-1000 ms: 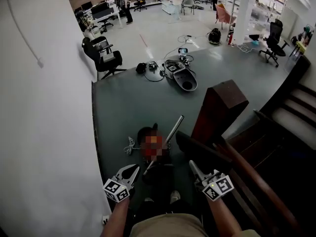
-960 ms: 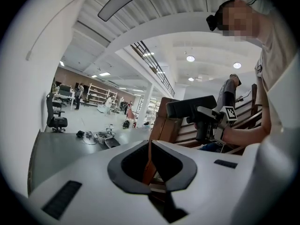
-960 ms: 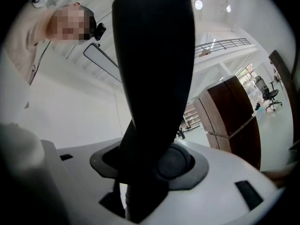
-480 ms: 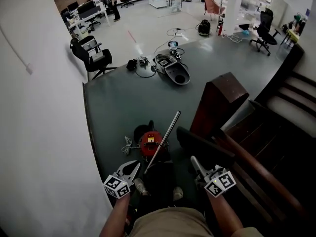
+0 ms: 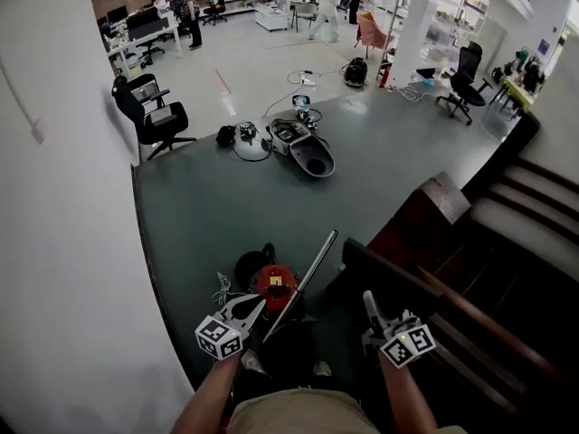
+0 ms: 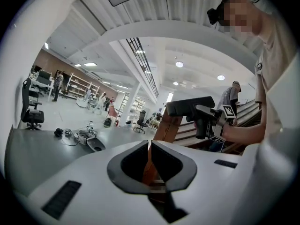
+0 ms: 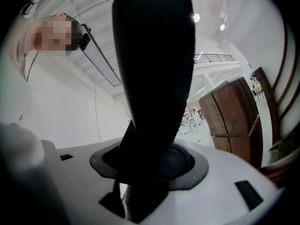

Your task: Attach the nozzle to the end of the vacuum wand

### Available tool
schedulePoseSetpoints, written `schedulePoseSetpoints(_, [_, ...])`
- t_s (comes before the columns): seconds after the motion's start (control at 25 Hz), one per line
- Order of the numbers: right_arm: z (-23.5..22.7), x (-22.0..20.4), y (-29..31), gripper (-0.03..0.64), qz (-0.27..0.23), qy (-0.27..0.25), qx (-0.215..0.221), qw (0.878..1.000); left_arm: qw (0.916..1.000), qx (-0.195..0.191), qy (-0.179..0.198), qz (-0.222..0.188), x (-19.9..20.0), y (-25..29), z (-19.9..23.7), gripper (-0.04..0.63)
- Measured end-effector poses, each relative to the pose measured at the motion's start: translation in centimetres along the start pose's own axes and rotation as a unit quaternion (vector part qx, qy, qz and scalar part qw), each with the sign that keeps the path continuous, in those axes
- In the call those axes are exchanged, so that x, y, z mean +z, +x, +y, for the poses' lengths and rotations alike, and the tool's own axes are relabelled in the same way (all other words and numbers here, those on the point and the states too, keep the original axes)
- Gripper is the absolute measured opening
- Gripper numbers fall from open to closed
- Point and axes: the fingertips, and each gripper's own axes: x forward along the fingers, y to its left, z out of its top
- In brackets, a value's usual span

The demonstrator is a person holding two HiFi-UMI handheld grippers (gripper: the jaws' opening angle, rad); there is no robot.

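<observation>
A silver vacuum wand (image 5: 303, 283) slants up from a red canister vacuum (image 5: 274, 283) on the grey floor, its free end pointing up and right. My left gripper (image 5: 256, 306) hovers just left of the canister, shut and empty; in the left gripper view its jaws (image 6: 150, 146) meet with nothing between them. My right gripper (image 5: 369, 301) is shut on the black nozzle (image 5: 366, 262), to the right of the wand and apart from it. The nozzle (image 7: 154, 78) fills the right gripper view, its neck in the jaws (image 7: 150, 168). The left gripper view shows the nozzle's head (image 6: 190, 108) level.
A wooden newel post (image 5: 425, 215) and a dark staircase (image 5: 525, 233) with a handrail rise at the right. A white wall (image 5: 63, 242) runs along the left. Farther off are a grey machine (image 5: 308, 152) with cables, an office chair (image 5: 154, 116) and several people.
The view has swung left, so the newel post sits further right. The left gripper is now closer to the red canister. Both grippers keep the same jaw state, the right still holding the nozzle.
</observation>
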Motion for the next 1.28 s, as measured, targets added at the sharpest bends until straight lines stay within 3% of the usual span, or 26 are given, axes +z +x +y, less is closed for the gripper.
schedulePoseSetpoints(0.2, [2.1,-0.7,3.7,0.255,-0.009,-0.010,-0.031,0.999,0.9989,-0.044,-0.002,0.013,0.8,1.2,4.1,0.012])
schedulePoseSetpoints(0.44, [0.9,-1.8,6.6,0.255,-0.026,-0.020,-0.053,0.998,0.9946,-0.074,-0.038,0.062,-2.2,6.2,7.6,0.018])
schedulePoseSetpoints(0.76, [-8.1,-3.1,12.3,0.255,0.005,-0.052,-0.057,0.997,0.9862,-0.060,-0.063,0.140,-6.9,21.5,11.3,0.140])
schedulePoseSetpoints(1.04, [-16.0,-6.2,16.4,0.255,0.023,-0.042,-0.073,0.996,0.9684,-0.050,-0.038,0.241,-14.3,35.1,14.6,0.226])
schedulePoseSetpoints(1.28, [-19.9,-10.3,18.1,0.255,0.055,-0.085,-0.081,0.992,0.9582,-0.047,-0.028,0.281,-20.2,41.4,17.3,0.259])
